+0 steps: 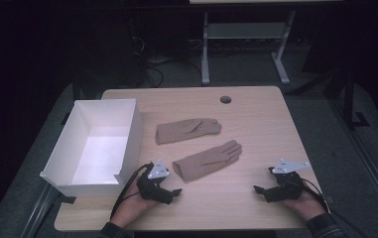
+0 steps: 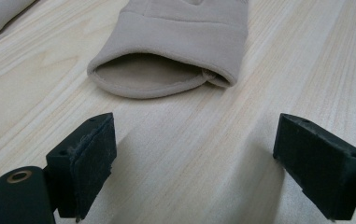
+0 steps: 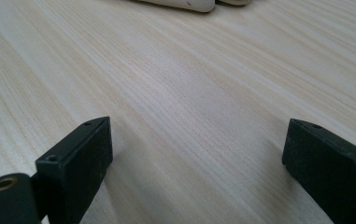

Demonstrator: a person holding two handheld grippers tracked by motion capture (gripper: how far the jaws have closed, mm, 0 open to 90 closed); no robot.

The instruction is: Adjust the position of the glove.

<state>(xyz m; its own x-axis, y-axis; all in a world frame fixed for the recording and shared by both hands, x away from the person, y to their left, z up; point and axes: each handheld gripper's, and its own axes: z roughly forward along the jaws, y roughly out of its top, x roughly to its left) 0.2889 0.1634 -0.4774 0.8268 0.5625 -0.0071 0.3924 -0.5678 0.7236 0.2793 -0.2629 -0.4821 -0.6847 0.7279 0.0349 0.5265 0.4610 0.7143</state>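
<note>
Wooden table [image 1: 256, 124]; both jaws wide, nearer glove [image 1: 207, 160] untouched.

Probably a dim lab: bare wooden table [image 1: 256, 106], floor cables [image 1: 149, 69].

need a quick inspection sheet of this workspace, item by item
surface: light wooden table, round grommet hole near its far edge.
job's things: two beige fabric gloves lie flat mid-table, the nearer glove with its open cuff facing the left gripper, the farther glove behind it; open white rectangular box at the left, nothing seen inside.
clutter: nothing seen.
grippers: left gripper and right gripper both open, nothing between the jaws, low over the near edge.
cables: black cable trails from the left gripper.
surroundings: dark room, grey metal frame legs beyond the table.
</note>
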